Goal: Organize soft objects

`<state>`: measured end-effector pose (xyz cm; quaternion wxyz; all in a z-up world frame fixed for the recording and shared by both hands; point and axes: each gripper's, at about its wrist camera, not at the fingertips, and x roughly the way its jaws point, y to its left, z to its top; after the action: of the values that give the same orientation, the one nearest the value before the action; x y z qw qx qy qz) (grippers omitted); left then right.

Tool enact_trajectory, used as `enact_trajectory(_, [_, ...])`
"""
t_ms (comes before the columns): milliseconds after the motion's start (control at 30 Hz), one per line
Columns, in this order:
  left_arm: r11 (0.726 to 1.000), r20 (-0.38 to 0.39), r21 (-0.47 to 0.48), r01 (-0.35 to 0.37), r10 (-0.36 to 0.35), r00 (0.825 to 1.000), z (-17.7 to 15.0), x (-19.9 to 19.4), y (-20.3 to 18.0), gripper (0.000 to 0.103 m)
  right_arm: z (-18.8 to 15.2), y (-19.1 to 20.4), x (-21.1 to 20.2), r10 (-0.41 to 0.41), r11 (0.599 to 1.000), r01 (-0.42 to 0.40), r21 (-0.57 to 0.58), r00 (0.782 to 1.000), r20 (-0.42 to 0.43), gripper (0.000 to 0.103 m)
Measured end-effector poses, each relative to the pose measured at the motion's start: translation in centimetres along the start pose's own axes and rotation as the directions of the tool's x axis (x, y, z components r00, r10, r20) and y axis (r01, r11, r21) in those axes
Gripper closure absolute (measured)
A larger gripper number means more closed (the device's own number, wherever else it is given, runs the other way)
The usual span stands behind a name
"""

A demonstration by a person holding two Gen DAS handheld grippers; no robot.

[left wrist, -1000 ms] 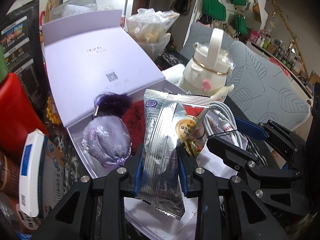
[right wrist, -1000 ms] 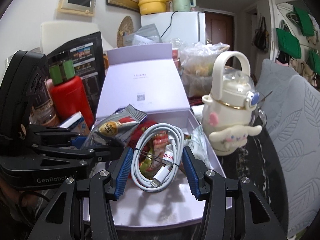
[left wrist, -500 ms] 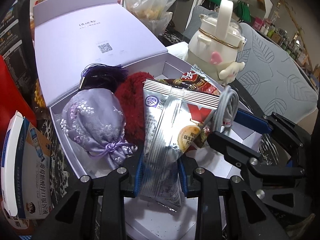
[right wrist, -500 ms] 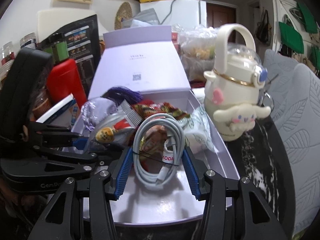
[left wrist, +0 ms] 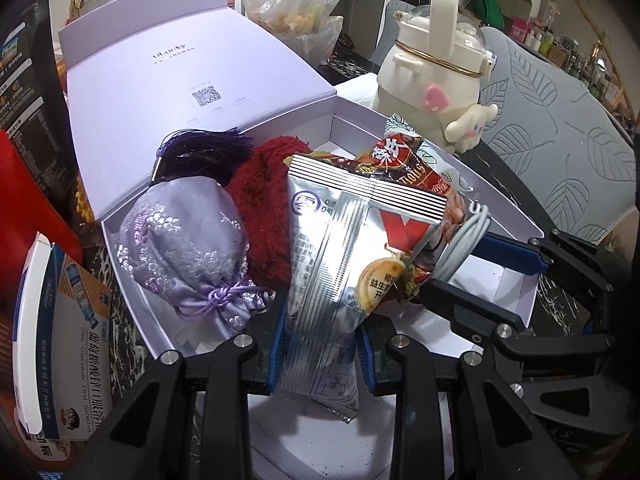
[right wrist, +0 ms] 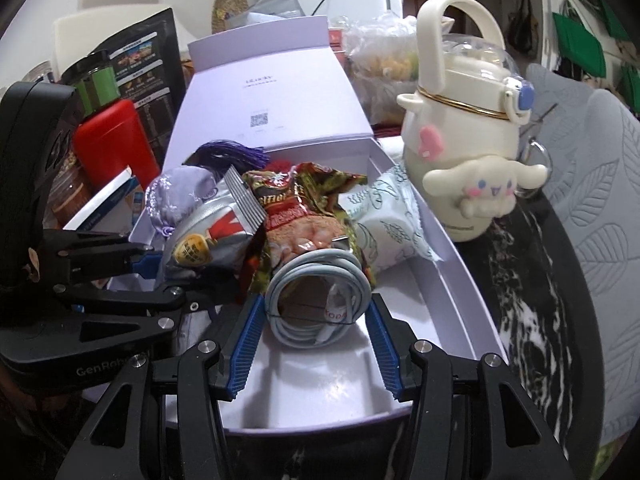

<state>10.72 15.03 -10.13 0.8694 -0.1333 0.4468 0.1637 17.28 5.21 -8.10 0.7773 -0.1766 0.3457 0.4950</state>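
An open lavender box [left wrist: 500,208] holds a lavender drawstring pouch [left wrist: 184,236], a red fluffy item [left wrist: 260,208], a red-brown snack bag [right wrist: 304,208] and a white leaf-print pack [right wrist: 384,216]. My left gripper [left wrist: 320,320] is shut on a silver snack packet [left wrist: 340,248], which is low over the box's near end beside the pouch. My right gripper [right wrist: 316,308] has a coiled white cable [right wrist: 320,258] between its blue pads, down on the box floor against the snack bag. Its jaws are opening, and the pads still touch the coil's sides.
A cream character bottle [right wrist: 468,152] stands just right of the box on dark marble. A red container [right wrist: 108,140] and a medicine carton [left wrist: 60,340] crowd the left side. A plastic bag [left wrist: 296,8] sits behind the lid, and a grey leaf-print cushion [left wrist: 560,140] is at far right.
Both grippers have sunk into the box with their loads. The packet now sits beside the pouch, and the cable coil has come down onto the box floor.
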Motion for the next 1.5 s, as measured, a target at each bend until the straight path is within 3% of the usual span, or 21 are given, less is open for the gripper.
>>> enact_trajectory(133, [1.000, -0.012, -0.011, -0.003, 0.003, 1.000, 0.3, 0.0, 0.1, 0.073, -0.2, 0.3, -0.6, -0.066, 0.998, 0.066, -0.005, 0.998, -0.011, 0.036])
enact_trajectory(500, [0.997, -0.052, -0.028, -0.078, 0.077, 0.996, 0.1, -0.9, -0.4, 0.071, -0.9, 0.4, -3.6, -0.111, 0.994, 0.111, 0.023, 0.994, 0.003, 0.032])
enact_trajectory(667, [0.994, -0.050, -0.032, -0.107, 0.105, 0.993, 0.3, -2.2, -0.5, 0.046, -0.6, 0.5, -5.2, -0.126, 0.992, 0.125, 0.030, 0.992, 0.026, 0.032])
enact_trajectory(1167, [0.992, 0.110, -0.035, -0.119, 0.123, 0.986, 1.6, -9.4, -0.1, 0.046, 2.3, 2.6, -11.1, -0.161, 0.987, 0.163, 0.001, 0.973, 0.163, 0.032])
enact_trajectory(1500, [0.991, 0.231, -0.021, -0.134, 0.136, 0.963, 1.9, -15.2, -0.6, 0.046, 3.6, 3.9, -15.6, -0.171, 0.985, 0.174, 0.011, 0.949, 0.263, 0.031])
